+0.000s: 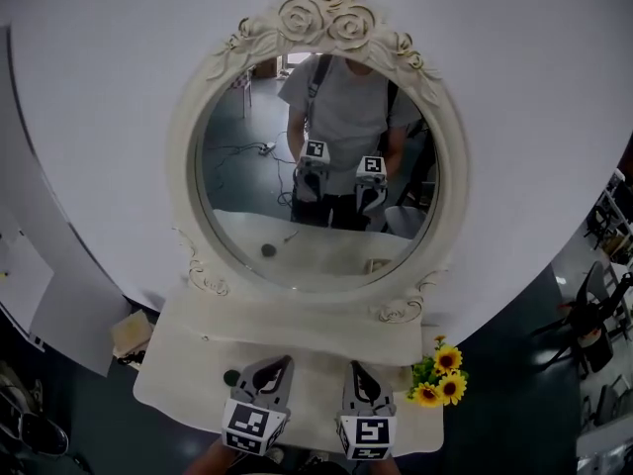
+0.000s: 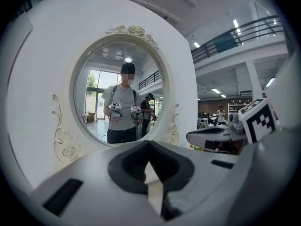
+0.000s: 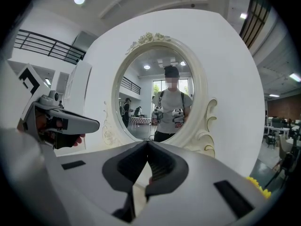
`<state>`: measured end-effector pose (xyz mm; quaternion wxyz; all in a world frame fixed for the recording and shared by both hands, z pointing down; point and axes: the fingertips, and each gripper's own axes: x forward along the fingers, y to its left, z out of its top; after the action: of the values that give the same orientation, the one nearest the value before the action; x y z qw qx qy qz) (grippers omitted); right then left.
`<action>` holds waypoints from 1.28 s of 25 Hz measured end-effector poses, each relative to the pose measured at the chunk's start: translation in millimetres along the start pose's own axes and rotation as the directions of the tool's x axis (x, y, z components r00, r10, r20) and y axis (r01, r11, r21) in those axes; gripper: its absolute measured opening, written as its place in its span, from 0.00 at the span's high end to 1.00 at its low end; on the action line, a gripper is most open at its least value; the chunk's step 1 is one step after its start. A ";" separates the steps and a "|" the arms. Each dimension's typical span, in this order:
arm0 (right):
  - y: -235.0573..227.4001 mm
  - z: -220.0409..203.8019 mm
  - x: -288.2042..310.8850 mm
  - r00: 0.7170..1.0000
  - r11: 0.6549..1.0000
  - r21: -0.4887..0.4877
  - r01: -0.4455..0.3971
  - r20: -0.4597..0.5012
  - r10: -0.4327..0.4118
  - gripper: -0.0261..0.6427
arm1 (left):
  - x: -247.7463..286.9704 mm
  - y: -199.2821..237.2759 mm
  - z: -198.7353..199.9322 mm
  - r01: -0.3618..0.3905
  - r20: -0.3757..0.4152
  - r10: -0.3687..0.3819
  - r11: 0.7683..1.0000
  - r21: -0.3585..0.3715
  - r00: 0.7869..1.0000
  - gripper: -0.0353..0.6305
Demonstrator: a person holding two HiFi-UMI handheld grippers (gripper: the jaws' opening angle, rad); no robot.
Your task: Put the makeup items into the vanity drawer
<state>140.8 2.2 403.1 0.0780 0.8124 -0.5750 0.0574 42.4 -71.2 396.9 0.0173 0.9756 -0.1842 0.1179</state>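
Note:
A white vanity table [image 1: 188, 349] stands under an oval mirror [image 1: 316, 156] with a carved rose frame. One small dark round item [image 1: 231, 377] lies on the tabletop, just left of my left gripper [image 1: 285, 361]. My right gripper [image 1: 354, 366] hovers beside it over the tabletop's front. Both point level at the mirror [image 2: 117, 88]. In the left gripper view the jaws meet at the tip [image 2: 148, 142] with nothing between them. My right gripper [image 3: 148, 142] is likewise shut and empty. No drawer shows in any view.
A bunch of yellow sunflowers [image 1: 440, 374] stands at the table's right end. The mirror reflects a person holding both grippers. A white curved wall panel [image 1: 514, 117] backs the vanity. A box [image 1: 131, 332] sits on the floor at left, chairs [image 1: 593, 315] at right.

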 end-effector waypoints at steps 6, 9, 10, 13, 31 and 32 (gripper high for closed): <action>15.1 4.9 9.8 0.999 0.999 -0.003 -0.052 0.007 0.052 0.94 | -8.0 15.8 -4.2 -0.045 -0.007 0.045 0.999 -0.020 0.999 0.95; 31.3 5.7 18.2 0.995 0.995 -0.008 -0.096 0.003 0.096 0.94 | -16.7 28.9 -8.2 -0.079 -0.014 0.079 0.997 -0.027 0.997 0.95; 38.6 5.8 21.5 0.993 0.993 -0.008 -0.114 0.001 0.114 0.94 | -20.6 34.5 -9.3 -0.093 -0.016 0.093 0.995 -0.029 0.996 0.95; 65.9 5.6 32.3 0.984 0.984 -0.010 -0.177 -0.005 0.177 0.94 | -35.7 54.6 -14.5 -0.146 -0.026 0.145 0.988 -0.046 0.989 0.95; 233.0 -46.4 76.9 0.871 0.880 -0.011 -0.475 -0.153 0.468 0.94 | -134.5 158.7 -107.8 -0.410 -0.184 0.379 0.895 -0.176 0.907 0.95; 239.3 -52.6 78.1 0.864 0.875 -0.008 -0.484 -0.167 0.476 0.94 | -137.5 161.5 -114.4 -0.418 -0.197 0.383 0.889 -0.186 0.903 0.95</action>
<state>-59.2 -138.0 483.5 0.1272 0.6344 -0.7521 0.1255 -166.2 -163.9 474.0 0.1166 0.8961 -0.3919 0.1730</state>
